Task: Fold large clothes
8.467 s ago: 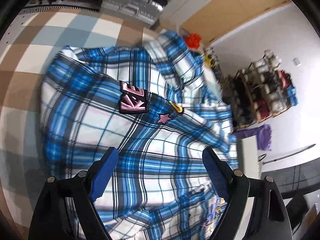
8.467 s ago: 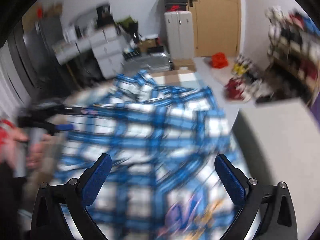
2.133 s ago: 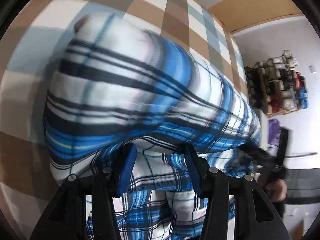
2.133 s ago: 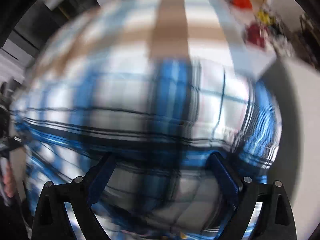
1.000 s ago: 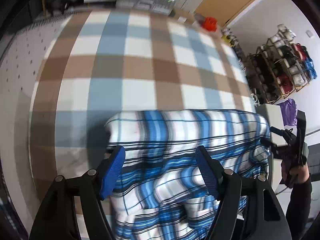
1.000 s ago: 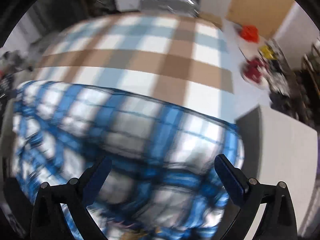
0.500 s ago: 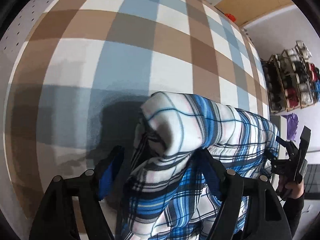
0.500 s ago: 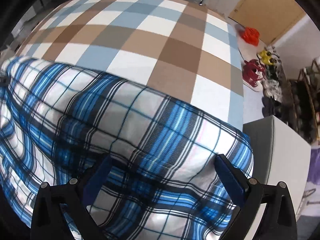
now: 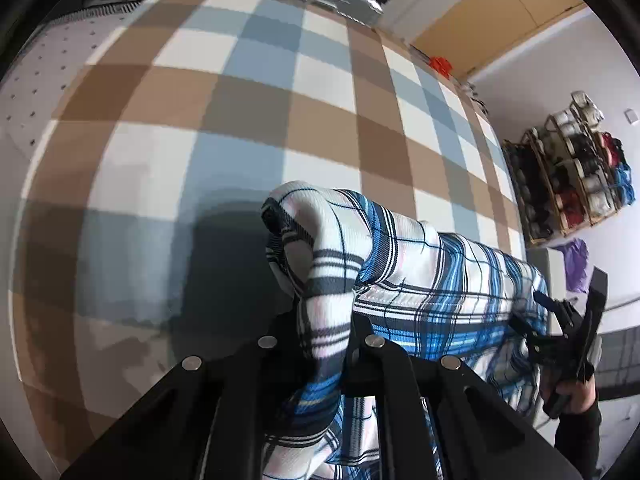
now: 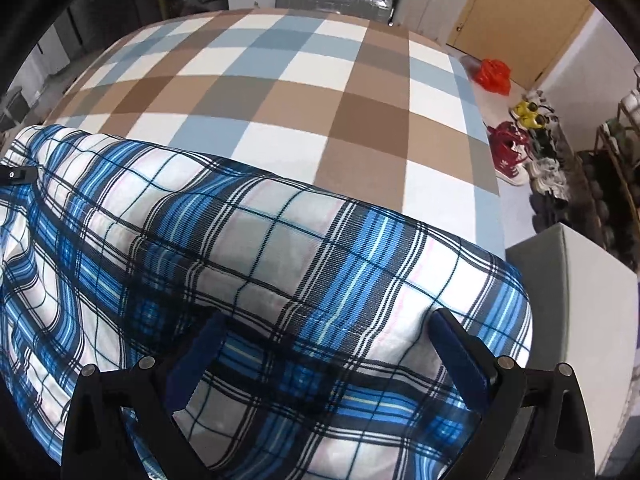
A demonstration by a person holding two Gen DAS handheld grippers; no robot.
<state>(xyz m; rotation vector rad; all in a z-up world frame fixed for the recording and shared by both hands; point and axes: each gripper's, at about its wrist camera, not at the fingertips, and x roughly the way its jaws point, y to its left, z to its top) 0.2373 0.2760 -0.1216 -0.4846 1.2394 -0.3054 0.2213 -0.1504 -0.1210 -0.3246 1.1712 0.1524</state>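
A blue, white and black plaid shirt (image 10: 280,248) lies folded across the near part of a bed covered in a brown, blue and white checked blanket (image 10: 280,92). In the left wrist view my left gripper (image 9: 326,320) points steeply down at the shirt's left end; its jaws are closing and pinch a raised fold of the plaid shirt (image 9: 332,264). My right gripper (image 10: 328,344) hovers over the shirt's right end, fingers spread wide with cloth under and between them but not pressed. A hand (image 9: 576,396) holds that gripper at the far right of the left wrist view.
A grey box (image 10: 572,280) stands by the bed's right corner. Shoes (image 10: 512,148) and a red bag (image 10: 494,74) lie on the floor beyond it. A shoe rack (image 9: 576,176) lines the wall. A silver suitcase (image 10: 332,0) and white drawers stand past the bed's far edge.
My left gripper's jaws have come together on the shirt's folded corner, which stood loose between them before. The right gripper stays wide over the shirt and has sunk a little.
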